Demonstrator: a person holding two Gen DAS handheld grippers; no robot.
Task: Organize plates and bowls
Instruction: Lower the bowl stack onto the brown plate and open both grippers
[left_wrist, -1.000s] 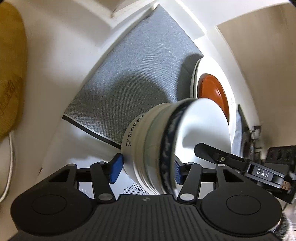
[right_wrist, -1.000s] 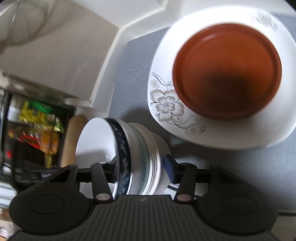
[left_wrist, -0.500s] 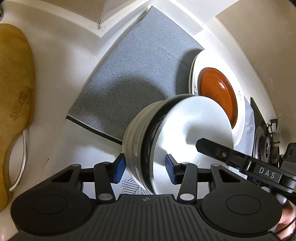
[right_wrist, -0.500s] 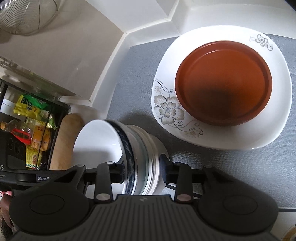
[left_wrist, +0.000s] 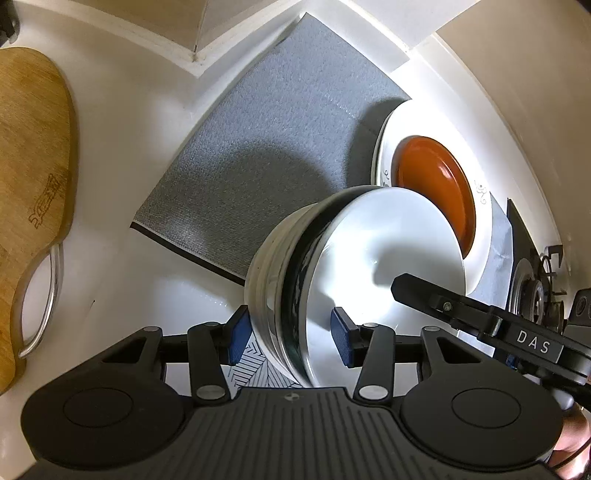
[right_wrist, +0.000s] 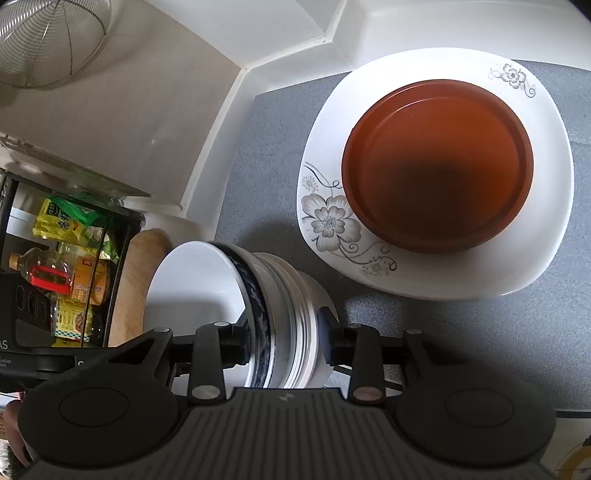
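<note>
A stack of white bowls (left_wrist: 369, 266) sits tipped on its side between the fingers of both tongs. The inner bowl has a dark blue rim. Ahead of the tongs, a brown bowl (right_wrist: 437, 166) sits flat on a white flower plate (right_wrist: 325, 221).

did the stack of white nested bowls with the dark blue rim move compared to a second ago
Cannot tell. The stack of white nested bowls stays between both grippers' fingers, and the cameras move with it. Only the white square floral plate under the brown bowl shifts in view.
</note>
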